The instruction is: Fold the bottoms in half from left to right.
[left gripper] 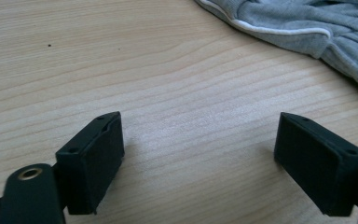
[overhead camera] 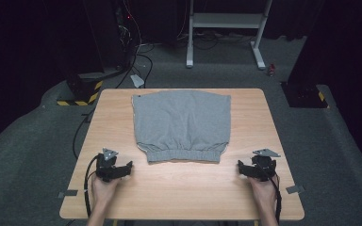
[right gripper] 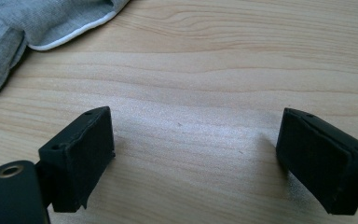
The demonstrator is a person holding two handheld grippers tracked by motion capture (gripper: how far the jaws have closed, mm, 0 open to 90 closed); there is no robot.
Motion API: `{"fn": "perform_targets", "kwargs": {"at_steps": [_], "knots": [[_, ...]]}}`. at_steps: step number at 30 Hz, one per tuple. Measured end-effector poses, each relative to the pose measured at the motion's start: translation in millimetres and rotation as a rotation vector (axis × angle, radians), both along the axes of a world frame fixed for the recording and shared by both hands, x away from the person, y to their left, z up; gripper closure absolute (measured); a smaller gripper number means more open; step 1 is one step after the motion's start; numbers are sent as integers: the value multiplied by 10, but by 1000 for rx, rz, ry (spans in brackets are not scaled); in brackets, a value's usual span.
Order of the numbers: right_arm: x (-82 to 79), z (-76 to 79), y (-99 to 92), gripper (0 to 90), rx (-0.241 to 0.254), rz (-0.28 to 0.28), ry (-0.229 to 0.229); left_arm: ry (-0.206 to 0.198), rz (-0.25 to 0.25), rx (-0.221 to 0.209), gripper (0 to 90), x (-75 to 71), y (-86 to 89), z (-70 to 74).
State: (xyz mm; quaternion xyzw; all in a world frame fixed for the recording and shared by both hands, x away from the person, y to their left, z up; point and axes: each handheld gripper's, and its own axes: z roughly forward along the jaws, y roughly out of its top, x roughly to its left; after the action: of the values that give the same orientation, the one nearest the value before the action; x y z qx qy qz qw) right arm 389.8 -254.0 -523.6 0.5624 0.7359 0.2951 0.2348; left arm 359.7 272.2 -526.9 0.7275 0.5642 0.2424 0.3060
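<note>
Both gripper views cut off the grey garment (left gripper: 307, 28) at the picture's edge

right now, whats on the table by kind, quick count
grey garment: 1, folded, lying flat mid-table
black grippers: 2, left gripper and right gripper, both open and empty, one either side of the garment's elastic hem
total: 3 on the wooden table

Bare table (overhead camera: 179, 188) lies between the left gripper (overhead camera: 128, 168) and right gripper (overhead camera: 241, 168). At twelve o'clock, the folded grey garment (overhead camera: 181, 125) blocks the middle; strips at three and nine o'clock stay free.
</note>
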Motion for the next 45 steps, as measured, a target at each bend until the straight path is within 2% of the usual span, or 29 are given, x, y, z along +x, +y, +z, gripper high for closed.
{"fn": "perform_targets", "kwargs": {"at_steps": [5, 6, 8, 10, 12, 14, 17, 22, 24, 26, 29, 32, 35, 37, 42, 45], "knots": [[12, 35, 50, 167, -9, 13, 23, -15, -20, -12, 155, -17, -37, 38], [-2, 43, 80, 190, -16, 26, 7, -30, -23, -18, 151, -14, -58, 63], [-14, 50, 98, 192, -10, 28, 4, -33, -26, -25, 150, -10, -77, 80], [-27, 69, 126, 200, 9, 38, -17, -33, -51, -21, 150, 12, -138, 109], [-34, 86, 155, 209, 21, 45, -29, -29, -64, -36, 142, 35, -192, 131], [-33, 98, 199, 241, 37, 61, -36, -31, -92, -55, 142, 73, -293, 171], [-39, 112, 248, 320, 83, 101, -46, -38, -105, -75, 148, 105, -390, 195], [-23, 133, 326, 356, 104, 147, -64, -46, -125, -80, 158, 159, -543, 224], [-27, 140, 341, 363, 111, 149, -66, -44, -126, -68, 162, 171, -571, 226], [-17, 166, 399, 384, 115, 182, -80, -41, -135, -61, 176, 196, -635, 223], [4, 197, 446, 407, 123, 196, -90, -44, -146, -52, 193, 242, -729, 214], [31, 220, 499, 427, 134, 212, -97, -31, -152, -48, 214, 290, -765, 207], [78, 210, 576, 440, 121, 235, -82, -42, -145, -84, 240, 318, -771, 200], [100, 200, 618, 450, 111, 243, -82, -42, -146, -93, 243, 334, -784, 186], [149, 208, 738, 474, 88, 253, -92, -31, -151, -79, 251, 395, -833, 159], [170, 218, 779, 507, 86, 241, -88, -40, -165, -70, 280, 440, -885, 184]]}}
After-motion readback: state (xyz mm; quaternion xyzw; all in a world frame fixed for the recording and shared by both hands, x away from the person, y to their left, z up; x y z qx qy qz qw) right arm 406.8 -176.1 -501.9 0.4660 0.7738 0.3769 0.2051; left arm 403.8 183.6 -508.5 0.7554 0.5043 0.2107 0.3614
